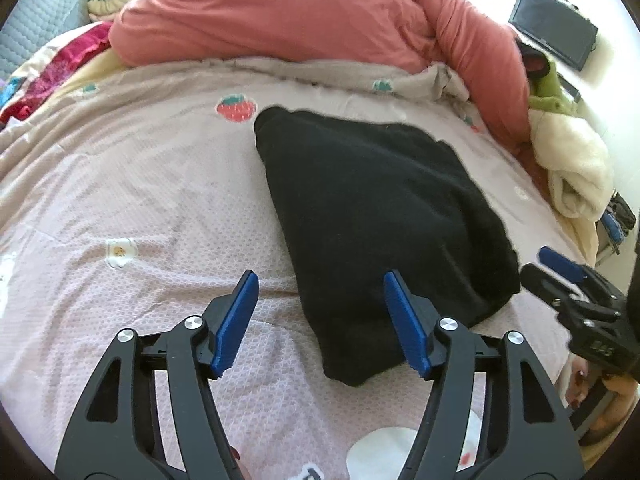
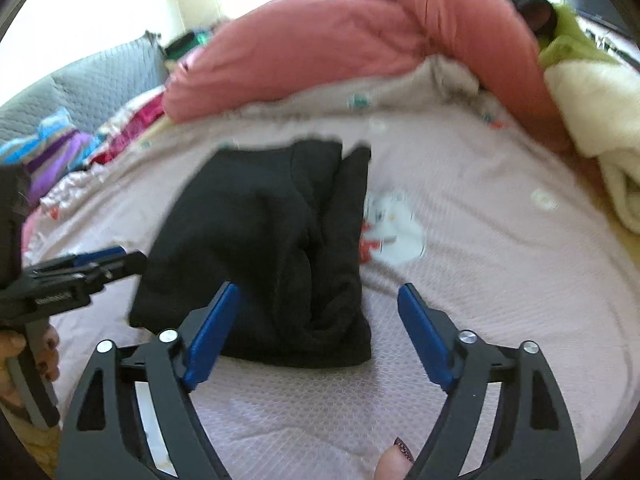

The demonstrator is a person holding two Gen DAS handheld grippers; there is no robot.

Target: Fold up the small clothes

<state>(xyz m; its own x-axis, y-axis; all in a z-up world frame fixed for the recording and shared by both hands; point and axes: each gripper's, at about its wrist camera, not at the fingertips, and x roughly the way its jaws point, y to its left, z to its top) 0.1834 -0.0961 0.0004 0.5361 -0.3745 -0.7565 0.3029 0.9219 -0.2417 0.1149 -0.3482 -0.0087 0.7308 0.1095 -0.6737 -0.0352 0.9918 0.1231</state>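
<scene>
garment: a black, soft knit garment (image 1: 384, 208), folded into a thick bundle, lies mid-bed on the pink dotted quilted bedspread (image 1: 140, 200), short of the bunched salmon duvet (image 1: 280, 16) at the far edge.
left gripper (image 1: 320, 304): blue pads spread, nothing between them, hovering at the bundle's near corner.
right gripper (image 2: 316, 320): spread wide, empty, above the near edge.
advice: judging it nearly done, press and square the loose folds; avoid snagging the knit.

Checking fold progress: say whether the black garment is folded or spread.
Folded: the black garment lies as a compact doubled bundle with layered edges, released on the bed.
</scene>
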